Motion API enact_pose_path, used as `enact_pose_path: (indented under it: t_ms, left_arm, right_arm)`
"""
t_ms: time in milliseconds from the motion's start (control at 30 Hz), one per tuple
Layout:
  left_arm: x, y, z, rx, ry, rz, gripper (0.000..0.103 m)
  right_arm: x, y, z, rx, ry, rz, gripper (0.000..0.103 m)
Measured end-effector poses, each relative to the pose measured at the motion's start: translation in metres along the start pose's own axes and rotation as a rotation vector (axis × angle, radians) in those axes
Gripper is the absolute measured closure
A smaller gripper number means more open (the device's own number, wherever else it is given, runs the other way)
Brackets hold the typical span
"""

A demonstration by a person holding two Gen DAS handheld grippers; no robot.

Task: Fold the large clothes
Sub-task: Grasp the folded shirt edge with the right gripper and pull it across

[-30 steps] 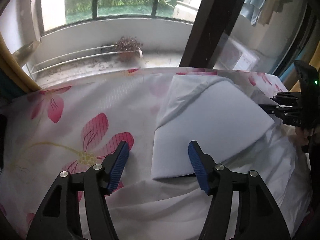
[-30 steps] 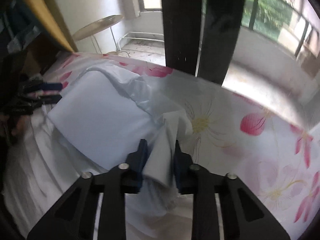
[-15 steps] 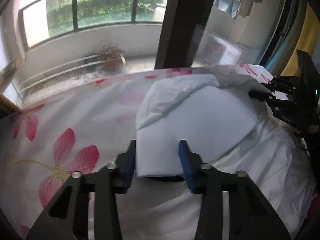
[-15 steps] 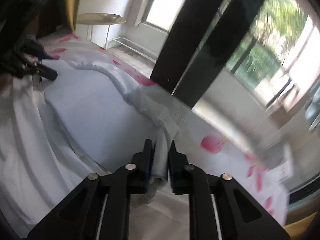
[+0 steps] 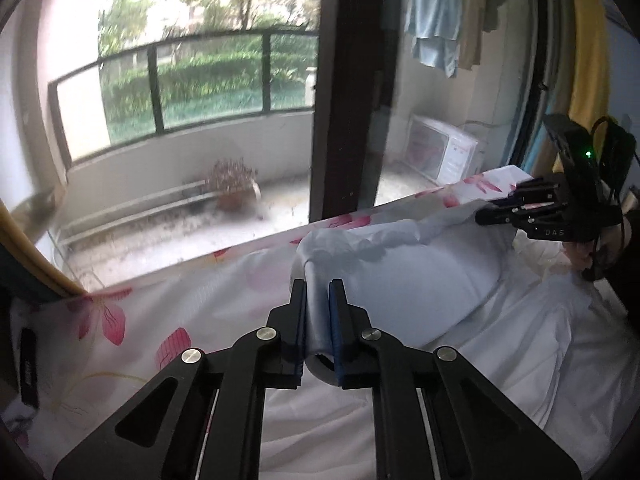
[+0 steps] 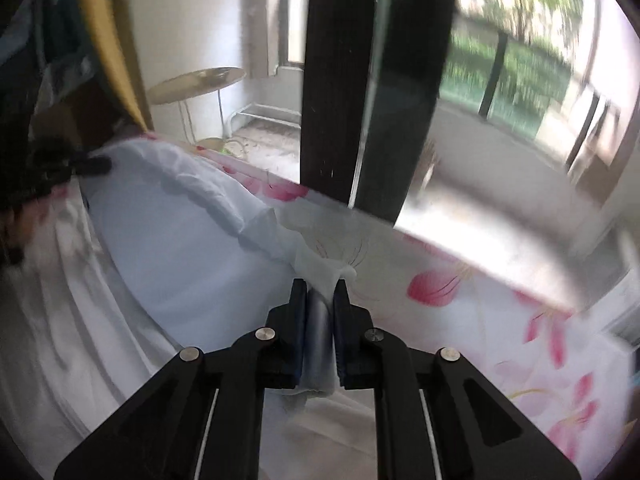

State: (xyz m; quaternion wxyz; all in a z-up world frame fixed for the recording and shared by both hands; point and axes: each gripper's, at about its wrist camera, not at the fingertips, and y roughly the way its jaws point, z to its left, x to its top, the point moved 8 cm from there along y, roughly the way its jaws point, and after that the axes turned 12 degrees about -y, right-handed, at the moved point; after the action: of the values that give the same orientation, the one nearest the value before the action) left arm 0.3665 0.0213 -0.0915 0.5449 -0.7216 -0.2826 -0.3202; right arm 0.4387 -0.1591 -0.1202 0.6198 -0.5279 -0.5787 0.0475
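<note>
Left wrist view: the left tool (image 5: pixel 318 300) pinches a fold of the pale blue garment (image 5: pixel 420 276) lying on the floral bedsheet (image 5: pixel 132 320), with the right tool (image 5: pixel 486 216) at 2 o'clock. Right wrist view: the right tool (image 6: pixel 320 300) clamps the garment's (image 6: pixel 180 248) crumpled edge, the left tool (image 6: pixel 92 166) at 10 o'clock.

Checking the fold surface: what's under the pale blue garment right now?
Under the pale blue garment lies rumpled white cloth on a floral sheet. Left gripper and right gripper each pinch an edge. What lies below the lifted middle is covered.
</note>
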Motion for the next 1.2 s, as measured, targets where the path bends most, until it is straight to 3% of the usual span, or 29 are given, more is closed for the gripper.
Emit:
enact_pose_path:
  t_ms: [200,500,733,900,1200]
  left_arm:
    - [-0.018,-0.021,-0.017,0.022,0.113,-0.057,0.09]
    - [-0.043,-0.053,-0.028,-0.003,0.125,-0.086,0.09]
    - [-0.043,-0.071,-0.027,-0.035,0.078,-0.119,0.09]
    - [-0.058,-0.079,-0.032,-0.044,0.098,-0.096,0.09]
    - [-0.097,-0.098,-0.03,-0.046,0.119,-0.029,0.09]
  right_arm:
    - [-0.007,-0.032,0.025,-0.154,-0.149,-0.052,0.091]
    - [-0.039,-0.063,0.047,-0.185,-0.148,-0.056,0.089]
    - [-0.038,-0.082,0.062,-0.24,-0.216,-0.085,0.091]
    - [-0.045,-0.082,0.079,-0.224,-0.248,-0.053,0.091]
    - [-0.072,-0.098,0.084,-0.153,-0.16,-0.032,0.091]
